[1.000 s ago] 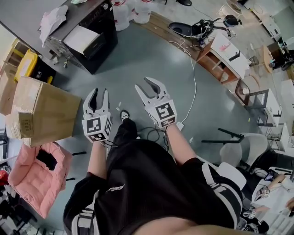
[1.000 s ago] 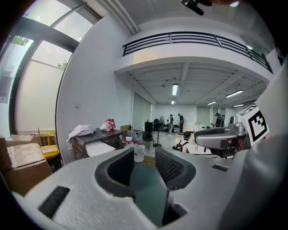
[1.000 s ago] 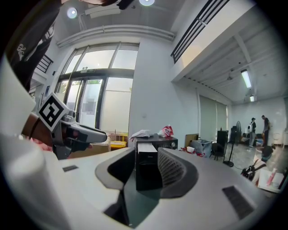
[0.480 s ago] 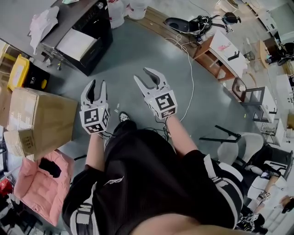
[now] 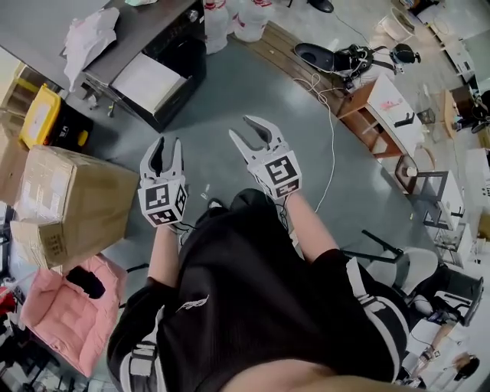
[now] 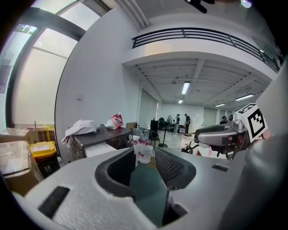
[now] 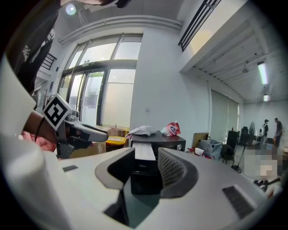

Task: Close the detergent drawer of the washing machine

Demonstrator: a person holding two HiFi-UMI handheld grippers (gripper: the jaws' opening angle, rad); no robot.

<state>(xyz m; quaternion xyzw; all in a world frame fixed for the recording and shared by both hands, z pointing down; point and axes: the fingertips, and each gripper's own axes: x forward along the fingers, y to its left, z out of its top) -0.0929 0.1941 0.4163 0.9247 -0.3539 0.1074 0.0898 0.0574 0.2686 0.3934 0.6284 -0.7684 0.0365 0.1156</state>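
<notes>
A dark washing machine (image 5: pixel 164 42) stands on the floor at the upper left of the head view, and its white detergent drawer (image 5: pixel 147 81) is pulled out toward me. My left gripper (image 5: pixel 166 148) and right gripper (image 5: pixel 246 130) are held out in front of my body, well short of the machine, both open and empty. In the right gripper view the drawer (image 7: pixel 145 152) and the machine front (image 7: pixel 146 177) show between the open right gripper (image 7: pixel 146 165) jaws. In the left gripper view the machine (image 6: pixel 101 137) is off to the left of the open left gripper (image 6: pixel 144 159).
A white cloth (image 5: pixel 89 37) and a red bag lie on top of the machine. A large cardboard box (image 5: pixel 73 200), a yellow-lidded crate (image 5: pixel 47 116) and a pink cushion (image 5: pixel 57 310) are at the left. White jugs (image 5: pixel 239 17), a wooden shelf unit (image 5: pixel 375 103) and a floor cable (image 5: pixel 331 145) are at the right.
The person has walked on across the floor, carrying both grippers along. The machine and box have shifted in the head view. Neither gripper's jaws have changed.
</notes>
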